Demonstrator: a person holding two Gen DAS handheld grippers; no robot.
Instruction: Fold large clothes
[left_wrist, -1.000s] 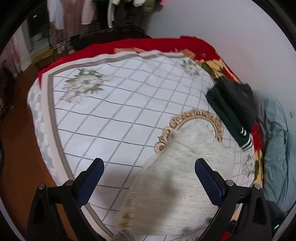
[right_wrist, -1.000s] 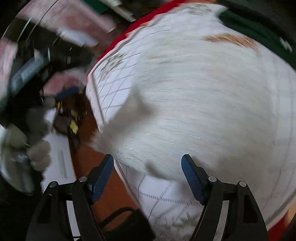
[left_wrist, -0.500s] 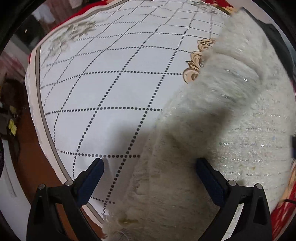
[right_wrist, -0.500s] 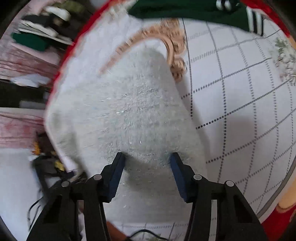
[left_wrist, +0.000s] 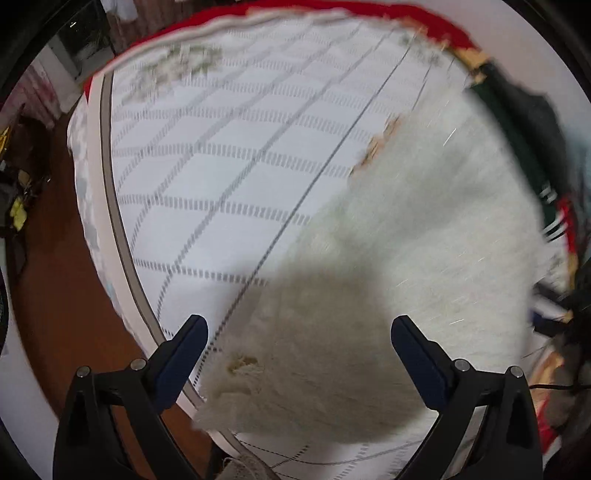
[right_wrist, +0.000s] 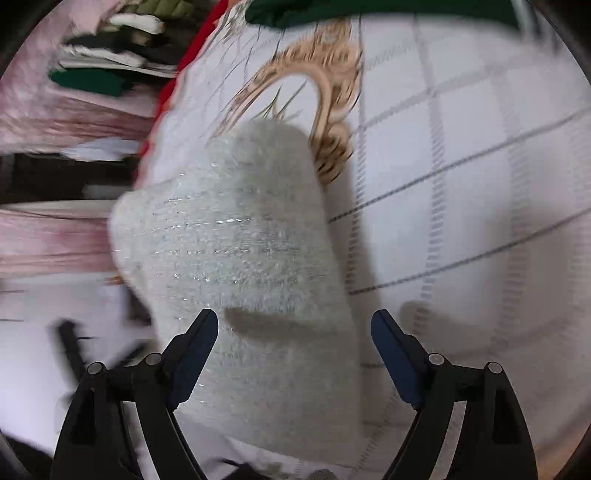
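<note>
A fuzzy cream sweater (left_wrist: 424, 236) lies on the bed's white quilt (left_wrist: 207, 177), near its front edge; a frayed hem corner hangs at the edge. My left gripper (left_wrist: 299, 328) is open, its jaws wide apart above the sweater's near end, holding nothing. In the right wrist view the sweater (right_wrist: 240, 258) lies as a long folded strip on the quilt (right_wrist: 461, 147). My right gripper (right_wrist: 293, 325) is open above its near end, empty. Both views are motion-blurred.
A dark green garment with white stripes (left_wrist: 517, 147) lies at the far right of the bed, also at the top of the right wrist view (right_wrist: 369, 11). A brown wooden floor (left_wrist: 55, 295) lies left of the bed. Stacked clothes (right_wrist: 103, 55) lie beyond the bed's red edge.
The left gripper has drawn back and up from the sweater. The right gripper's jaws have opened wider and it has shifted over the sweater strip.
</note>
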